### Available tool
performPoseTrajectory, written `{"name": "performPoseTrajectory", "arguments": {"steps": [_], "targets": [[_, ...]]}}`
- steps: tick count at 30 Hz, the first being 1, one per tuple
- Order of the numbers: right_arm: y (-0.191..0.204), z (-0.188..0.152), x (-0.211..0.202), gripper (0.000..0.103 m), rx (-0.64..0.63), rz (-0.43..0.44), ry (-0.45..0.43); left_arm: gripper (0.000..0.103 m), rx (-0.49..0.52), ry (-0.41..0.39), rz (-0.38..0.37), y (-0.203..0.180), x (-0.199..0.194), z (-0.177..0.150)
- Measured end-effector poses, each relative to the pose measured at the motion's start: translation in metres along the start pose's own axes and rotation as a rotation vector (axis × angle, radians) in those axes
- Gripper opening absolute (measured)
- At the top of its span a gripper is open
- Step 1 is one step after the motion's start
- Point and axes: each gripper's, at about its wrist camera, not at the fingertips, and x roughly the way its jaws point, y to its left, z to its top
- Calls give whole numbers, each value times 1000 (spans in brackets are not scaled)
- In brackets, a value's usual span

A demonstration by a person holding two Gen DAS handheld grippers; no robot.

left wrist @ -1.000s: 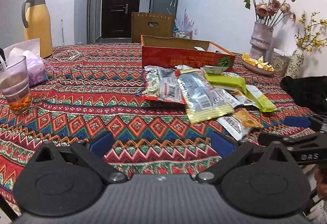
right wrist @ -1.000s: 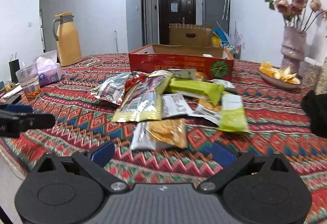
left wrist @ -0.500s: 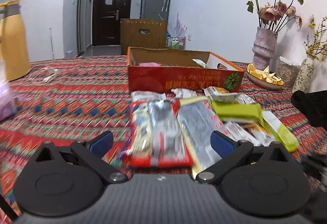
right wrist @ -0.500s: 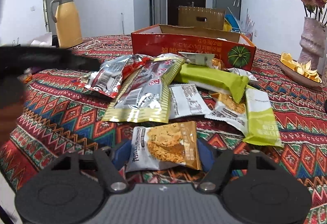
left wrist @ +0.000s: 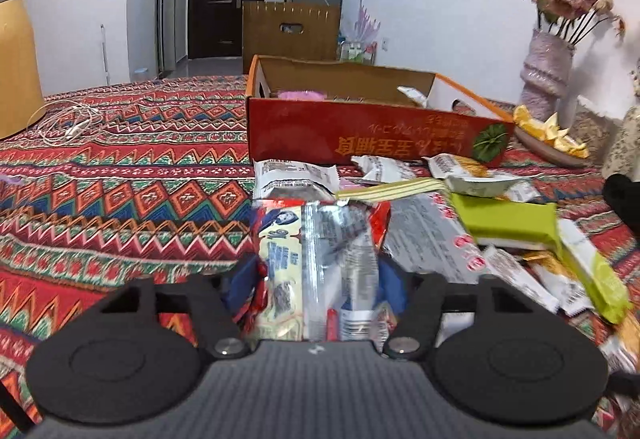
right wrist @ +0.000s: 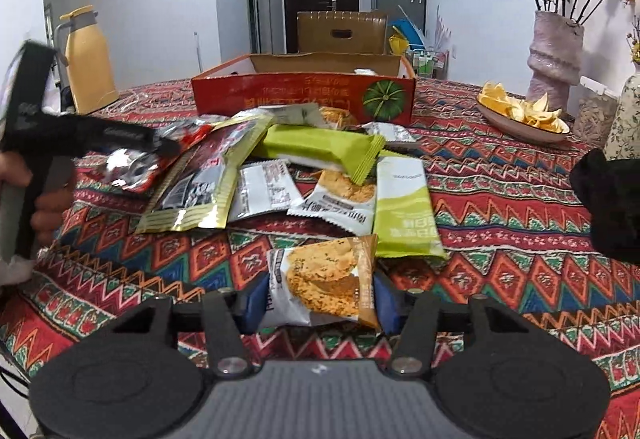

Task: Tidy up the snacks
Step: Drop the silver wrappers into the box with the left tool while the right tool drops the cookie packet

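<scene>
My left gripper [left wrist: 316, 279] is clamped on a red-and-silver snack bag [left wrist: 320, 259] at the near end of the snack pile. My right gripper [right wrist: 318, 299] pinches a cookie packet [right wrist: 324, 279] near the tabletop's front edge. Beyond the pile, the open red box [right wrist: 304, 95] holds a pink item [left wrist: 300, 94] and a white wrapper [left wrist: 412, 95].

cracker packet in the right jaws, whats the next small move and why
Probably lift the cracker packet just clear of the cloth, then carry it toward the red box. The right gripper has its jaws closed on the packet's sides, the packet lies apart from the pile, and the box stands open behind.
</scene>
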Motion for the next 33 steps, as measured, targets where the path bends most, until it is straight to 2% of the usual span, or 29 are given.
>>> {"name": "performPoseTrajectory", "arguments": {"steps": [1, 3, 7, 10, 14, 17, 22, 26, 29, 33], "targets": [[-1, 1, -2, 53, -2, 7, -7, 51, 0, -8, 4, 0, -9, -3], [-2, 2, -9, 53, -8, 42, -40, 45, -1, -21, 20, -2, -30, -11], [2, 9, -11, 52, -28, 78, -43, 43, -57, -55, 1, 0, -70, -25], [7, 16, -16, 52, -48, 100, -80, 43, -79, -60, -6, 1, -94, -31], [8, 20, -18, 52, -14, 130, -105, 43, -69, -88, -24, -1, -112, -30], [6, 27, -17, 52, -13, 140, -108, 43, -82, -106, -58, 0, -115, -16], [-7, 69, -19, 52, -58, 165, -164, 43, -102, -129, -150, 11, -101, 39], [-21, 124, -5, 52, -98, 171, -194, 43, -84, -150, -169, 18, -64, 97], [-33, 173, 26, 52, -104, 200, -191, 43, -86, -129, -165, 20, -17, 142], [-45, 240, 101, 52, -104, 207, -124, 43, -75, -69, -157, 11, 57, 189]]}}
